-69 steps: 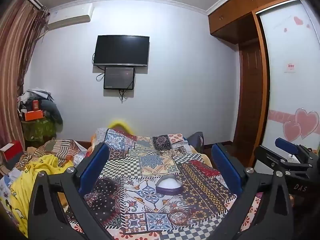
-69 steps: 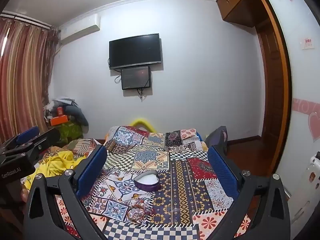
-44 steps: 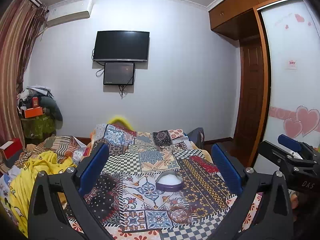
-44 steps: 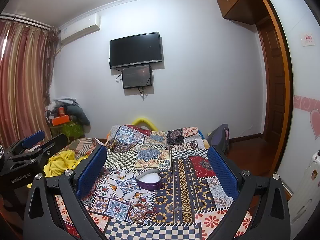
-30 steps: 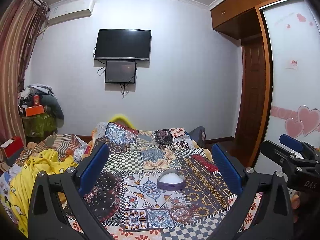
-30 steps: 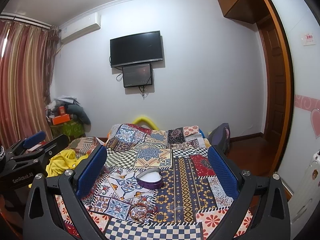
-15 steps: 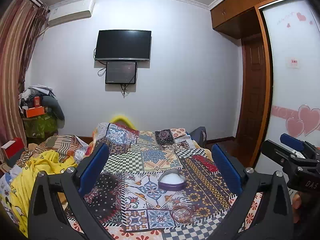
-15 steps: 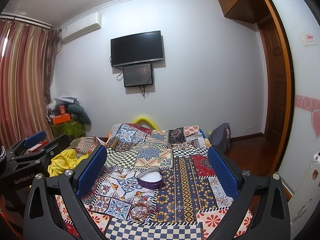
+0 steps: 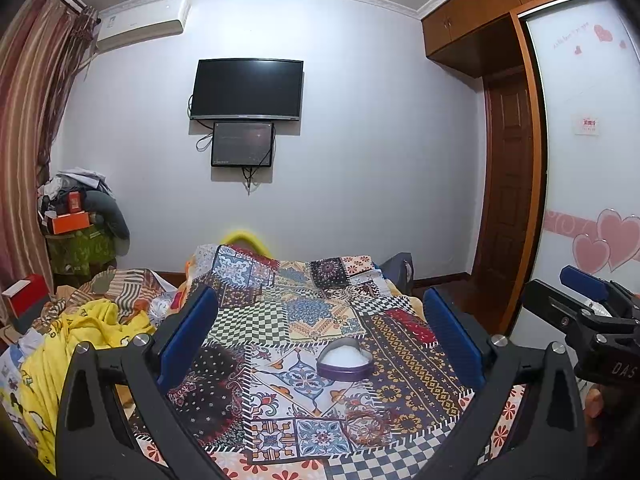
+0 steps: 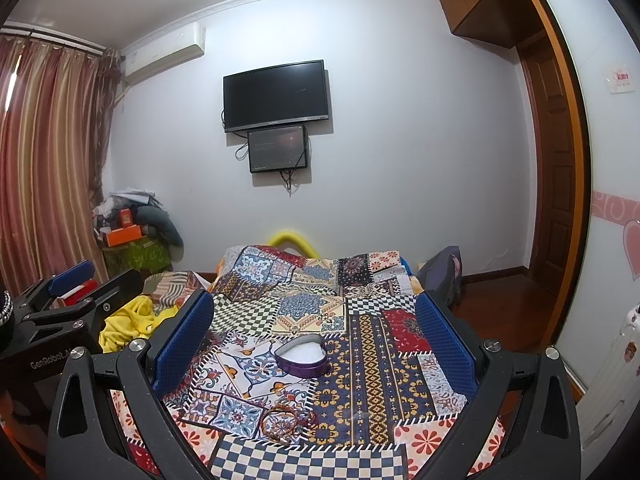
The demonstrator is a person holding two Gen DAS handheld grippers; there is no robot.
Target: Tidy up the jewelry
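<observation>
A purple heart-shaped box (image 9: 345, 363) with a white lining lies open on the patchwork quilt (image 9: 280, 320); it also shows in the right wrist view (image 10: 303, 355). Brown bracelets (image 10: 285, 423) lie on the quilt in front of it, faint in the left wrist view (image 9: 366, 420). My left gripper (image 9: 320, 336) is open and empty, held above the bed short of the box. My right gripper (image 10: 312, 332) is open and empty, likewise short of the box. Each gripper shows at the edge of the other's view.
Yellow cloth (image 9: 80, 332) and striped bedding lie at the bed's left. A cluttered stand (image 9: 80, 232) is by the curtain. A TV (image 9: 246, 90) hangs on the far wall. A wooden door (image 9: 508, 200) and wardrobe stand right. A dark bag (image 10: 444, 276) sits beside the bed.
Both grippers have tilted up slightly and drifted a little; the box sits slightly higher in view. Both stay open and empty. Nothing on the bed has moved.
</observation>
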